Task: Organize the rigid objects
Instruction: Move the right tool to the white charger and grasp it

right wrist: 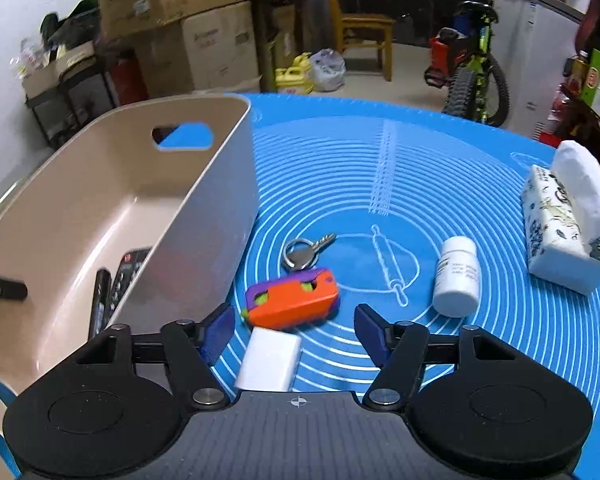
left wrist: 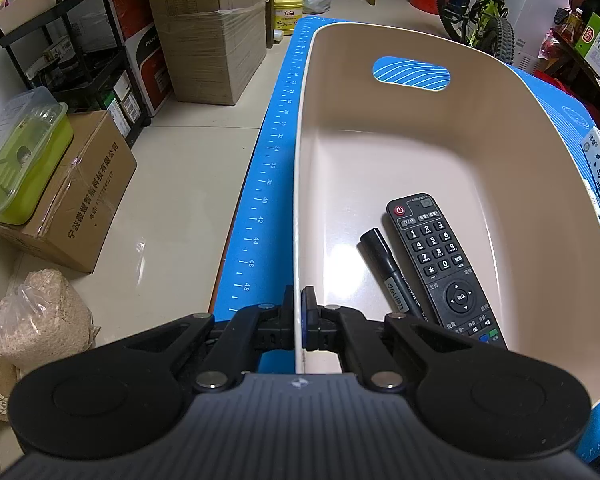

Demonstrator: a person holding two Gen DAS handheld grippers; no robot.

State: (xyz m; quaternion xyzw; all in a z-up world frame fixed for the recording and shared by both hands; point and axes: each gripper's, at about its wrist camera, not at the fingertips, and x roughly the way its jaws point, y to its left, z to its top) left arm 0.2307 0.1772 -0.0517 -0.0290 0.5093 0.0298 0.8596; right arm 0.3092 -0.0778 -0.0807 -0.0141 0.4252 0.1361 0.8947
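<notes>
On the blue mat I've got the beige bin at the left edge, long side running along the mat's ruler marks. Left gripper is pinched narrow on the bin's near-left wall: one finger outside, one inside, rim between the pads. Inside the bin, on the floor near my end: black remote, buttons up, and a black marker lying just beside it on its left, roughly parallel, looks like touching.

Right gripper hovers over the mat just right of the bin, jaws wide, nothing held. Between the fingers, close to the camera, a small white block lies on the mat. Just beyond it is an orange-and-purple toy with green bits; slightly blurred, can't tell exactly what it is. Past that, a key on a ring, near the toy but apart. White pill bottle lies on its side further right, cap pointing away. Tissue pack sits at the mat's right edge, tissue sticking out the top.

Right view also shows the left gripper's finger inside the bin.
</notes>
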